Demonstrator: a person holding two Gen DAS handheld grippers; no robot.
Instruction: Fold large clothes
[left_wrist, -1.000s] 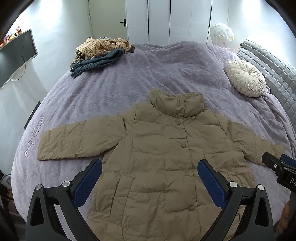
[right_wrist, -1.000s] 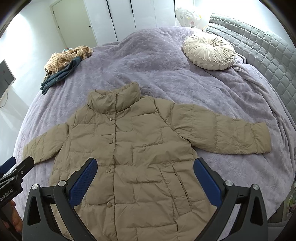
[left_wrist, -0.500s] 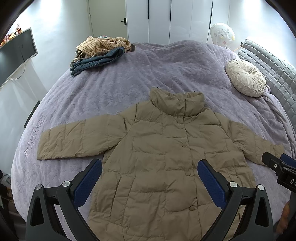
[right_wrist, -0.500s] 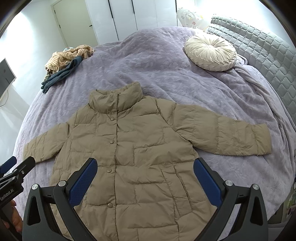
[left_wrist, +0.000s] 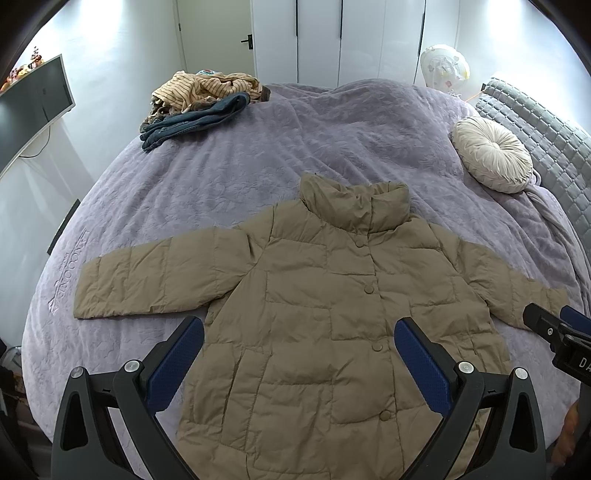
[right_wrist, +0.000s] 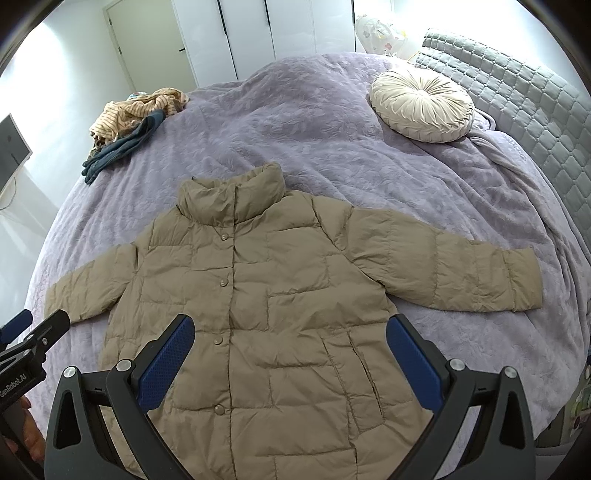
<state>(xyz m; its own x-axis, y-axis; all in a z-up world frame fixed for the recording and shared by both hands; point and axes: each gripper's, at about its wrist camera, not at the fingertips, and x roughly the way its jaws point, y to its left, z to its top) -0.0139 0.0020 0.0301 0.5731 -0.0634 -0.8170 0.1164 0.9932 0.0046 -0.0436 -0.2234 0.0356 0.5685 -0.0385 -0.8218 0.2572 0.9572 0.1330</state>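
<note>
A tan quilted puffer jacket (left_wrist: 332, 302) (right_wrist: 280, 306) lies flat and buttoned on the purple bedspread, collar toward the far side and both sleeves spread out sideways. My left gripper (left_wrist: 299, 354) hovers open above the jacket's lower front, holding nothing. My right gripper (right_wrist: 290, 350) is also open over the lower front, empty. The right gripper's tip (left_wrist: 554, 332) shows at the right edge of the left wrist view, by the jacket's right cuff. The left gripper's tip (right_wrist: 33, 339) shows at the left edge of the right wrist view, near the left cuff.
A heap of striped and dark blue clothes (left_wrist: 199, 103) (right_wrist: 129, 129) lies at the bed's far left. A round cream cushion (left_wrist: 493, 153) (right_wrist: 423, 105) rests by the grey quilted headboard (right_wrist: 535, 110). The purple bedspread (left_wrist: 295, 147) stretches behind the jacket. White wardrobe doors stand beyond.
Both views have drifted very slightly; the jacket lies as before and both grippers stay open.
</note>
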